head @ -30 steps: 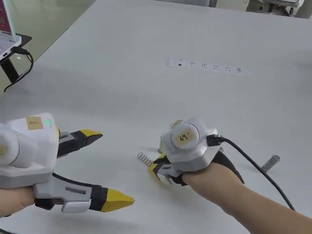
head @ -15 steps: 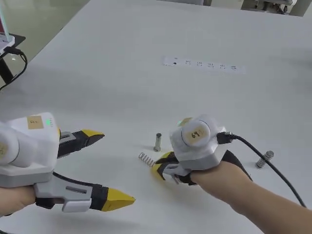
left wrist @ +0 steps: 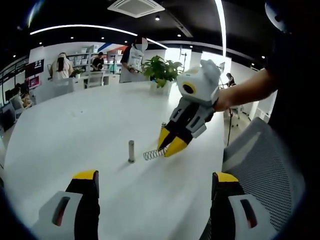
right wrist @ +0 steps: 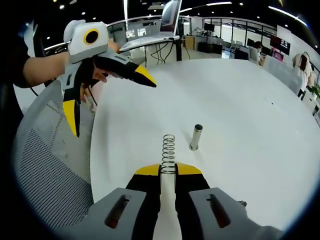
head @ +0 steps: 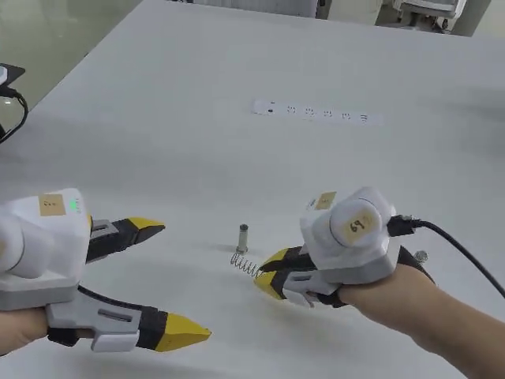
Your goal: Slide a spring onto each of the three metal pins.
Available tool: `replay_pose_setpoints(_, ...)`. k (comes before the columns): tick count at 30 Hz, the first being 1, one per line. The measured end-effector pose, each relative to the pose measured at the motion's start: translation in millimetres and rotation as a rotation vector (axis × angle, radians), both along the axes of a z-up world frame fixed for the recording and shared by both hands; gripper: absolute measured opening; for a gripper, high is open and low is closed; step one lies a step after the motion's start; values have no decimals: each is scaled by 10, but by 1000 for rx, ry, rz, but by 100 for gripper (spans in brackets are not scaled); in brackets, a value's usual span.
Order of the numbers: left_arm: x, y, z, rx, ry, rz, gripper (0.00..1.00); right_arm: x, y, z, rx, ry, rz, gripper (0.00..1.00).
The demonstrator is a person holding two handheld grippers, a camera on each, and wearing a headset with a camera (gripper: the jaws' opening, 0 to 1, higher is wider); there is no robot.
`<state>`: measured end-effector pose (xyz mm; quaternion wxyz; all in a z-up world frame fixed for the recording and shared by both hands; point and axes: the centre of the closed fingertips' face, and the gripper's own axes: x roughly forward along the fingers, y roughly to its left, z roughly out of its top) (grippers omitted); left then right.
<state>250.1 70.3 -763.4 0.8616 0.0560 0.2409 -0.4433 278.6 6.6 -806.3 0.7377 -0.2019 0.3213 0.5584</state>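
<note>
At the lower left of the head view your left gripper [head: 184, 282] hangs idle over the bench [head: 158, 142], jaws spread wide and empty. Just left of centre a bare pin [head: 243, 236] stands upright, and directly below it in the frame is the spring [head: 246, 264], its far end pinched between the pressed-together jaws of your right gripper [head: 267, 276].

In the right gripper view the spring [right wrist: 168, 150] pokes straight out ahead of the tips, and the pin [right wrist: 195, 137] stands just to its right, close but apart. I cannot tell whether the free end rests on the bench.

You seem to be carrying the spring to this pin, before threading it. Next, you likely need to lift the spring above the pin's top, tip it upright so the open coil faces down, line the bore up with the pin and lower it. The free end may wobble, so go slowly.

Against a second ago, your left gripper has barely changed. The pin, then mostly hidden behind your right gripper, now stands clear. The spring's free end sat to the left of the pin and now sits under it, as your right gripper has drawn toward the right of the frame. The camera has shifted too.
</note>
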Motion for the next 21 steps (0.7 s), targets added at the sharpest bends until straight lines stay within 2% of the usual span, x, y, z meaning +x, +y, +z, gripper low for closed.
replay_pose_setpoints(1, 3, -9, 4, 0, 0, -3, 89, -55, 26, 49, 25, 6, 37, 7)
replay_pose_setpoints(4, -6, -34, 5, 2, 1, -18, 88, -98, -21, 94, 6, -33, 85, 7)
replay_pose_setpoints(9, -26, -104, 18, -12, 5, -45, 83, -163, -83, 145, 10, -44, 113, 7)
replay_pose_setpoints(14, -33, -167, 31, -47, 15, -69, 75, -233, -124, 162, -1, -68, 161, 7)
replay_pose_setpoints(21, -51, -252, 60, -66, 7, -114, 66, -296, -147, 216, -6, -97, 207, 7)
